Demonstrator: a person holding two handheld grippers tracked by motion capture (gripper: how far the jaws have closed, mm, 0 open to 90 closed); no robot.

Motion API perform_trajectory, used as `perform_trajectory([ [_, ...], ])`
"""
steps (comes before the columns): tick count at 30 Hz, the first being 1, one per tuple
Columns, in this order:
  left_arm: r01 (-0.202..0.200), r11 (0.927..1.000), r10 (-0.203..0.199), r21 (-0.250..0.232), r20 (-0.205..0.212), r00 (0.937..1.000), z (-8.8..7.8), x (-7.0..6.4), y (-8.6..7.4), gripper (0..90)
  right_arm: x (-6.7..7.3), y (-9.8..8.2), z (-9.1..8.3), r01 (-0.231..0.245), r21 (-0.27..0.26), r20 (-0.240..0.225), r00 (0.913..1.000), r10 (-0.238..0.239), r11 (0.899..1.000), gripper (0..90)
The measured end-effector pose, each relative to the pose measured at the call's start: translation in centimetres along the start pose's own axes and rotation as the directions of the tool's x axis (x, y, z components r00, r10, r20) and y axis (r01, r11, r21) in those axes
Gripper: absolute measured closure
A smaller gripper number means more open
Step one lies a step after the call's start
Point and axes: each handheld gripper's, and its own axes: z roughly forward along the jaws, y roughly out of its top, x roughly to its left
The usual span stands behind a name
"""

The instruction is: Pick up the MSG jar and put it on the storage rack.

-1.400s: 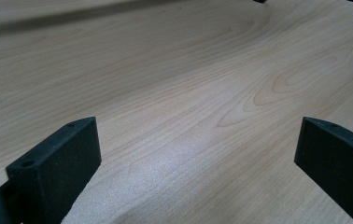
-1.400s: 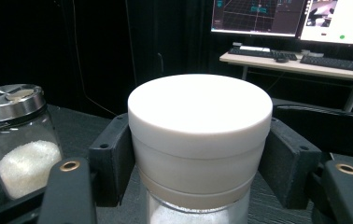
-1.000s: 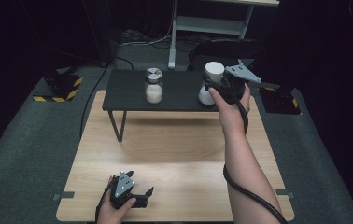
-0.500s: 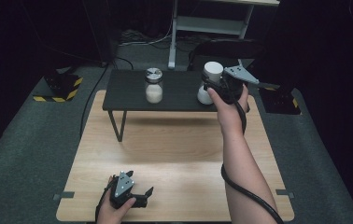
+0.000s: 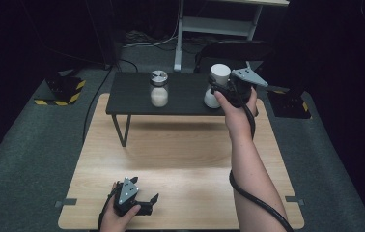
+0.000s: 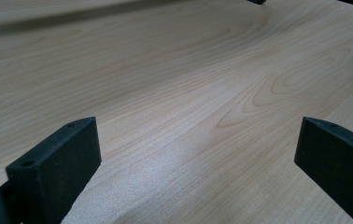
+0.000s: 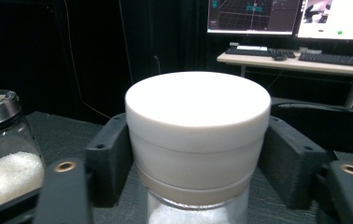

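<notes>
A glass jar with a white lid (image 5: 219, 72) stands at the right end of a low black bench (image 5: 132, 96). My right gripper (image 5: 217, 87) reaches it from the near side. In the right gripper view the white lid (image 7: 198, 116) sits between the jaws of the right gripper (image 7: 198, 158). The jaws have just been opening and lie close beside the lid without squeezing it. My left gripper (image 5: 150, 203) rests open on the wooden table (image 5: 180, 159) near its front edge. Its wide-apart jaws hold nothing in the left gripper view (image 6: 198, 154).
A second glass jar with a metal lid (image 5: 159, 89), partly filled with white grains, stands at the bench's middle and appears again at left (image 7: 2, 154). Behind the bench are a white desk frame (image 5: 219, 24), monitors and a keyboard (image 7: 338, 58).
The right jaws have parted slightly around the white lid. Both hands stay where they were, and the jar stands in the same place.
</notes>
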Motion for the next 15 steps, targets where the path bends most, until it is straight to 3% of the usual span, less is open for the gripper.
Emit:
perform_trajectory([
  [15,-0.003,1.0000,0.003,0.001,-0.001,1.0000,0.0,0.0,0.0,0.6,-0.6,-1.1,-1.0,-0.019,-0.004,-0.012,0.9998,0.018,1.000,0.4],
])
